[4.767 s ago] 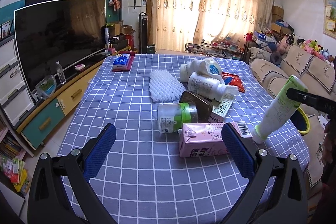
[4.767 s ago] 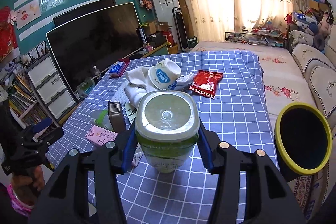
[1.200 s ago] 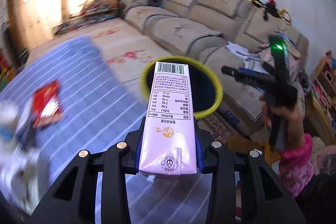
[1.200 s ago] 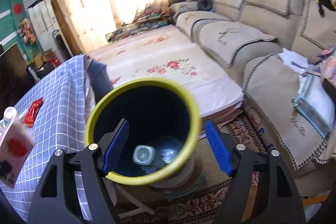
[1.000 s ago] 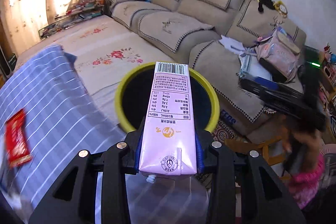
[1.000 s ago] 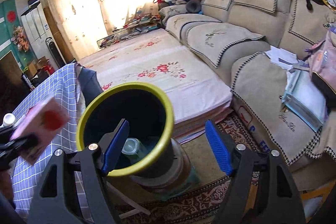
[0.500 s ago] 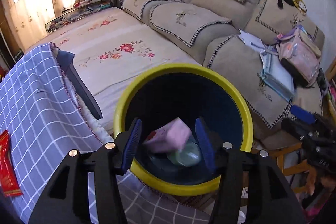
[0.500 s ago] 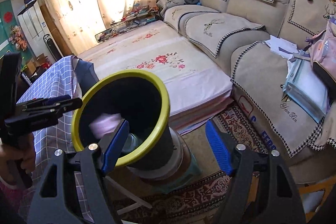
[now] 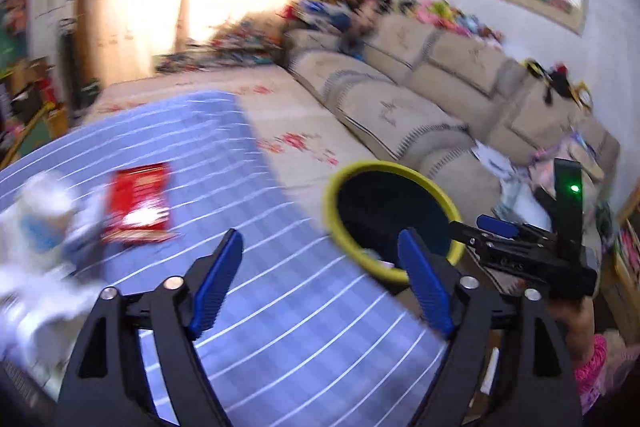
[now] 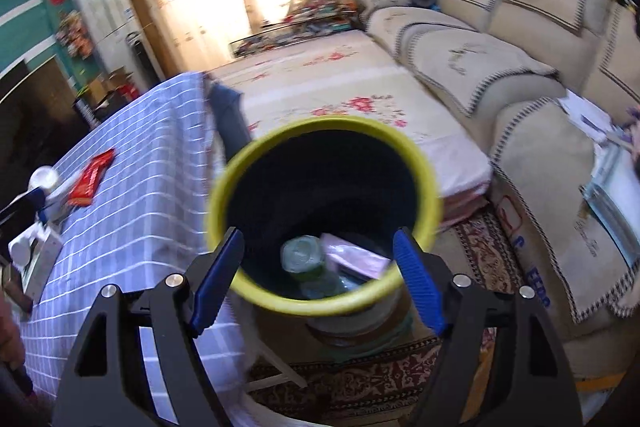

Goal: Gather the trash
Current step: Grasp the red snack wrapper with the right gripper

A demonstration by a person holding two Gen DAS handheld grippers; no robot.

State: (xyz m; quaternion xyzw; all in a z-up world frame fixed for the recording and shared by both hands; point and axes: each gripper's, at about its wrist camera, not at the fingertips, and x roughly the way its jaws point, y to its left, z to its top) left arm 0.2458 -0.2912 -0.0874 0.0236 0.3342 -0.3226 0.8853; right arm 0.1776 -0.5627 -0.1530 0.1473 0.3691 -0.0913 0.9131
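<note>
Beige upholstery covers the long sofa (image 10: pixel 516 39) along the far wall, the largest item we record; it runs behind everything else in both views. Next in size is the table under a blue cloth with a white grid (image 9: pixel 280 287), seen by the left wrist camera with heavy motion blur. We note the bin (image 10: pixel 424 163) just off the table's edge: a round, dark-walled container with a yellow-green rim, standing on the patterned rug. In the right wrist view we look straight down into it and find a pink carton (image 10: pixel 356 257) lying on its side at the bottom, touching a pale green bottle (image 10: pixel 302 255) beside it.

On the cloth we find a red snack wrapper (image 9: pixel 138 201), flat and glossy, and to its left a cluster of white containers (image 9: pixel 40 227), too blurred for us to itemise.

Our left gripper (image 9: pixel 320 283) is above the table, blue pads spread wide with nothing between them; the bin (image 9: pixel 352 179) sits just past its right finger. Our right gripper (image 10: pixel 318 275) hangs over the bin mouth, likewise spread apart and empty, its fingertips at either side of the near rim.
</note>
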